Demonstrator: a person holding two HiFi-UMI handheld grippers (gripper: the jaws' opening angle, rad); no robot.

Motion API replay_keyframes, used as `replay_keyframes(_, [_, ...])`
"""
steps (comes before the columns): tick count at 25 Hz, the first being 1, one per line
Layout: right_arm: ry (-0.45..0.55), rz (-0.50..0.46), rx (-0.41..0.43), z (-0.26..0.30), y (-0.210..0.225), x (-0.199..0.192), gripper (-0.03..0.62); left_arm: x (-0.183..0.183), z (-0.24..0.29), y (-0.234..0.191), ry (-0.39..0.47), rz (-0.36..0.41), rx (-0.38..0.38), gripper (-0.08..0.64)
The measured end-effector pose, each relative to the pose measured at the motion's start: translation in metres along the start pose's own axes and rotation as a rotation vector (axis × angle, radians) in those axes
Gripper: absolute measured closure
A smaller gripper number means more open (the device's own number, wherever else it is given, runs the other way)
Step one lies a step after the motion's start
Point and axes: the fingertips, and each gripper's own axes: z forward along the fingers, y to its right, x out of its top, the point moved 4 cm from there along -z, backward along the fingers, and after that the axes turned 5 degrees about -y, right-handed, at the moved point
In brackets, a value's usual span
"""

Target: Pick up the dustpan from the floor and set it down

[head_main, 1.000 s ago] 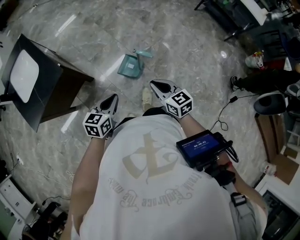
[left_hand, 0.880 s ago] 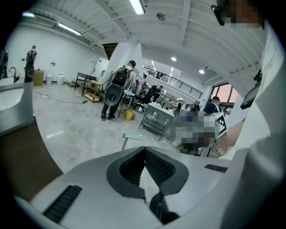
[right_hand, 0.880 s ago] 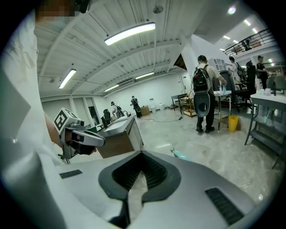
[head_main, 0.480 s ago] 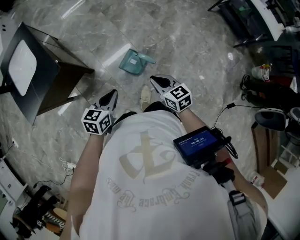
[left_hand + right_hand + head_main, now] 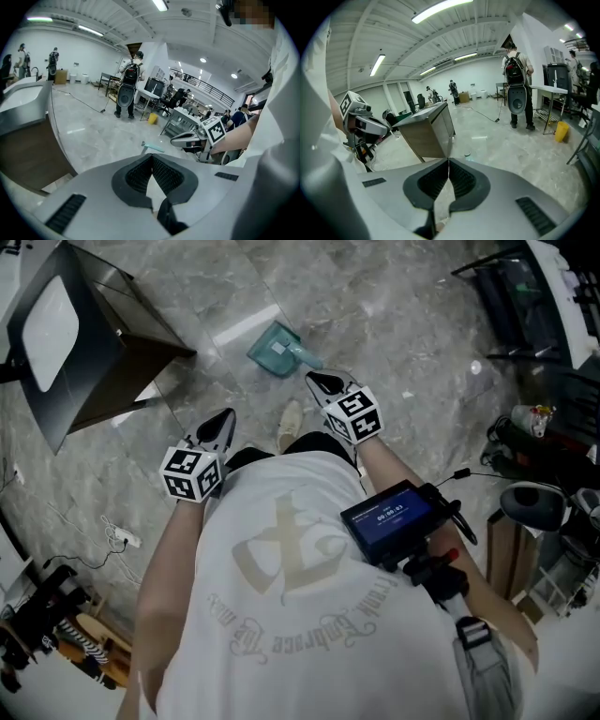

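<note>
Floor point(image 5: 403, 334) carries the teal dustpan point(image 5: 277, 349), lying flat just ahead of you with its handle turned toward your right hand-held gripper point(image 5: 319, 384), which is nearer and looks best placed to take it. That one and your left hand-held gripper point(image 5: 223, 418) both have jaws closed on nothing, so opening comes first.

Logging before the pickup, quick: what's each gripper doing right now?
Left gripper: closed, empty.
Right gripper: closed, empty; teal plastic dustpan not yet picked up.
</note>
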Motion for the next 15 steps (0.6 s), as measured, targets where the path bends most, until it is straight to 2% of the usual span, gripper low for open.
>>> replay_keyframes(11, [-0.050,-0.086,0.030,0.009,0.007,0.008,0.575,-0.009,-0.030,0.009,0.062,-0.068,0.089,0.549])
replay_keyframes(13, [-0.074,-0.090,0.021,0.011,0.011,0.006,0.559,-0.014,-0.037,0.011,0.070,-0.086,0.101,0.549])
replay_keyframes(15, [-0.101,-0.095,0.011,0.012,0.015,0.006,0.516,-0.017,-0.043,0.011,0.080,-0.105,0.112,0.549])
